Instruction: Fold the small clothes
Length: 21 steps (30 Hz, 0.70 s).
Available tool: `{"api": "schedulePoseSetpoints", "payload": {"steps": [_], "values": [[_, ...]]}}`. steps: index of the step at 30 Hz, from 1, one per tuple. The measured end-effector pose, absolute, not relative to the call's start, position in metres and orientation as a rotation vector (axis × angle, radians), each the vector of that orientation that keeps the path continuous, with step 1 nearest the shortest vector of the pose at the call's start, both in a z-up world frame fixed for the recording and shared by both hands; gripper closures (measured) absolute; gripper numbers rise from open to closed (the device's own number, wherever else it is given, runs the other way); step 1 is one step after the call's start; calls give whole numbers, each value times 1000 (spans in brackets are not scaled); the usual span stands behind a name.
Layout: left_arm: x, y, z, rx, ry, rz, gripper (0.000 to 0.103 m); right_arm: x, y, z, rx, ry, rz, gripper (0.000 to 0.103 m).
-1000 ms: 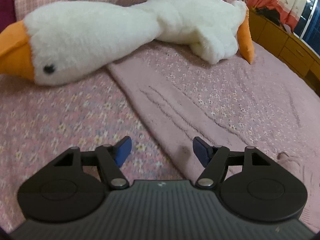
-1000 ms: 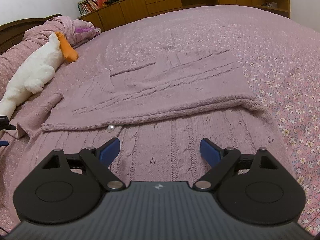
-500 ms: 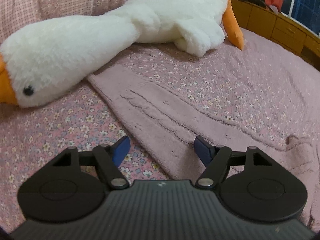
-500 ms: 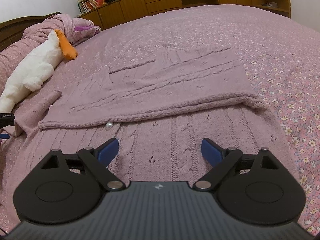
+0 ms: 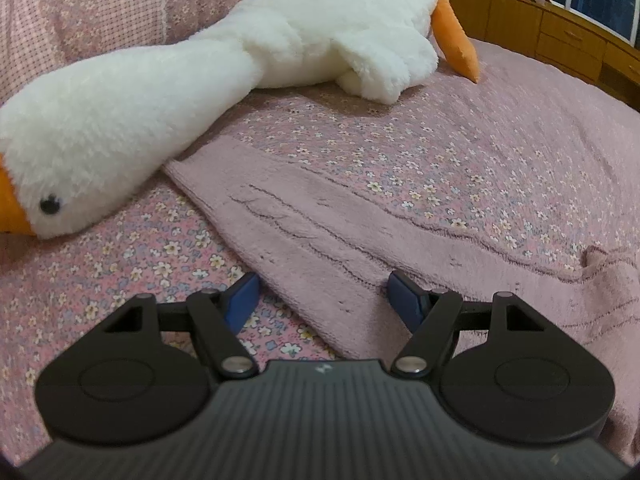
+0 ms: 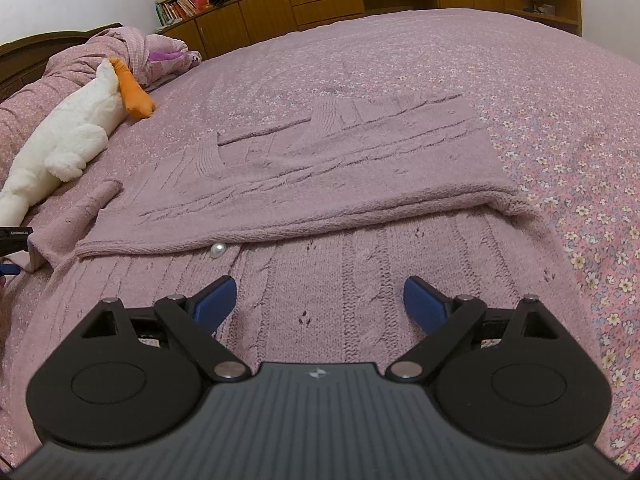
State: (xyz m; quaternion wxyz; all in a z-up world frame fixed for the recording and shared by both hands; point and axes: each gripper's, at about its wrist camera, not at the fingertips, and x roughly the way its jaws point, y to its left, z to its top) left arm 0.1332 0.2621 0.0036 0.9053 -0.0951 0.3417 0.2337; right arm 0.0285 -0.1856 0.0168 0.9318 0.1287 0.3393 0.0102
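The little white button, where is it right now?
In the right wrist view, the button sits on the pink sweater, peeking from under its folded-over edge, just beyond the right gripper.

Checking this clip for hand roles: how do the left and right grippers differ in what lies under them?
The left gripper straddles the sweater's sleeve edge, one finger over the floral bedspread; the right gripper sits wholly over the sweater's cable-knit body. The left faces the plush goose; the right faces the folded-over panel. Both are open, gripping nothing.

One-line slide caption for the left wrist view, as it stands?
Open left gripper poised over the mauve cable-knit sweater's sleeve on the floral pink bedspread, beside a white plush goose.
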Motion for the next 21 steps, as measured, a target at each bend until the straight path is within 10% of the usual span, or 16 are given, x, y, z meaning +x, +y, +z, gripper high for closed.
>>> {"api": "schedulePoseSetpoints", "payload": {"steps": [8,16,21], "values": [[137,262,3,-183,713,489,33,30,-183,15,256,695,19,6],[134,254,7,-191,695,436,87,30,-183,15,257,695,19,6],[125,257,15,-276,651,435,93,30,-183,15,267,699,17,6]]}}
